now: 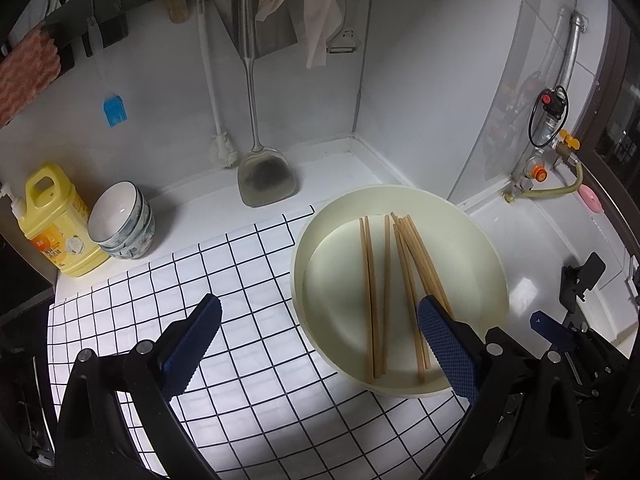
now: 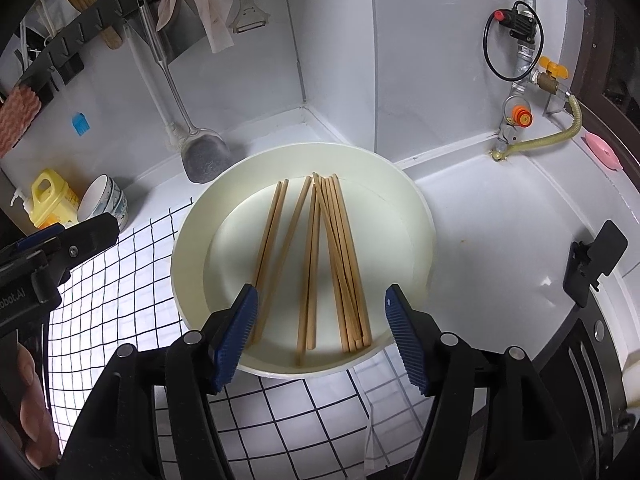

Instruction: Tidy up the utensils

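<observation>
On the white surface (image 1: 520, 248), partly over a grid-patterned mat (image 1: 240, 280), sits a cream basin (image 2: 192, 240) holding a scatter of wooden chopsticks (image 2: 340, 264), lying flat on its bottom: a pair toward the left, a few in the middle, a tighter bundle to the right. Above the basin's near rim, the right gripper (image 2: 320, 320) hangs with its blue fingers (image 2: 236, 340) spread wide, nothing between them, the chopstick ends showing in the gap below. The left gripper (image 1: 320, 344) hangs at the basin's left side, fingers (image 1: 192, 344) also released and empty, one over the mat, the other over the basin's near edge. Behind the basin, a steel spatula (image 1: 266, 176) and a white brush (image 1: 222, 148) hang against the wall. Left of the basin stand stacked bowls (image 1: 124, 224) and a yellow bottle (image 1: 52, 220).
</observation>
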Action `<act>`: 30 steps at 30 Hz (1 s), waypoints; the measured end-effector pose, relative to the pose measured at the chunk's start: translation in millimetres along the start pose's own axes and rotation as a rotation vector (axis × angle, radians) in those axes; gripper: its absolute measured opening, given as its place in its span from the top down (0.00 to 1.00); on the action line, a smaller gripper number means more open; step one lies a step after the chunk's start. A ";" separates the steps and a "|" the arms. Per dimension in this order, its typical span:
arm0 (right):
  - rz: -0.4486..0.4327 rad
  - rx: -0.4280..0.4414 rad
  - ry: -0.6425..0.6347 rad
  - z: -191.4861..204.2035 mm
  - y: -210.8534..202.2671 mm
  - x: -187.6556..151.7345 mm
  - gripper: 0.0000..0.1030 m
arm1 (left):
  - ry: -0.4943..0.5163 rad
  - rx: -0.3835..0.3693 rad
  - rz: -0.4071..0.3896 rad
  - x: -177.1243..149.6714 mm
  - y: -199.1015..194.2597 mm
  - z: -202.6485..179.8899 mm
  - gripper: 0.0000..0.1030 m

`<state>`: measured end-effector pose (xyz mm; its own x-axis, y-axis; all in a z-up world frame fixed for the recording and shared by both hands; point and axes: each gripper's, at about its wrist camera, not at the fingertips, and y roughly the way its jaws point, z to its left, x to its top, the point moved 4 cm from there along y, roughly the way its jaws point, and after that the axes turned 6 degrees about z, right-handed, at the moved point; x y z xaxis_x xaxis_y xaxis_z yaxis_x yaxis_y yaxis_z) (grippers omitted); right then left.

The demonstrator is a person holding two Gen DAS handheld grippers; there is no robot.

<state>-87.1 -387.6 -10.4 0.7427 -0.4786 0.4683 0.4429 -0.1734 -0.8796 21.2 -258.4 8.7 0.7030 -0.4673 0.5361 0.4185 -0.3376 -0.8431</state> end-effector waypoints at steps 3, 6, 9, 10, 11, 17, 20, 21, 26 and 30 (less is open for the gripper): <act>-0.001 0.001 0.001 0.7 -1.5 -1.0 0.38 | 0.000 0.003 -0.001 0.3 -1.3 -0.3 0.06; 0.001 0.003 0.004 1.1 -2.2 -0.9 0.38 | 0.001 0.006 0.000 0.8 -2.1 -0.3 0.06; 0.001 0.006 0.007 0.4 -3.8 -0.3 0.38 | 0.001 0.005 0.001 1.1 -2.6 -1.0 0.06; 0.000 0.006 0.006 0.4 -3.9 -0.1 0.38 | 0.001 0.005 0.000 1.0 -2.5 -0.8 0.06; -0.001 0.004 0.005 0.8 -4.2 0.2 0.38 | 0.001 0.005 0.000 1.1 -2.4 -0.7 0.06; -0.002 0.002 0.007 0.9 -4.7 0.7 0.38 | 0.003 0.007 0.000 1.7 -2.9 -2.0 0.06; 0.001 0.002 0.015 -0.9 -4.1 1.2 0.38 | 0.007 0.011 0.008 1.6 -2.0 -4.3 0.06; 0.002 0.002 0.016 -1.5 -3.7 1.4 0.38 | 0.010 0.011 0.011 1.8 -1.1 -4.9 0.06; 0.008 0.001 0.020 -2.4 -1.1 1.5 0.38 | 0.012 0.020 0.029 1.2 4.5 -3.8 0.06; 0.012 -0.002 0.019 -1.6 0.6 1.7 0.38 | 0.007 0.021 0.040 0.2 8.6 -1.8 0.06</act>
<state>-86.4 -389.9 -10.3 0.7382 -0.4971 0.4561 0.4332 -0.1690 -0.8853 23.8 -262.9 1.6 0.7153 -0.4861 0.5021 0.4023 -0.3011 -0.8646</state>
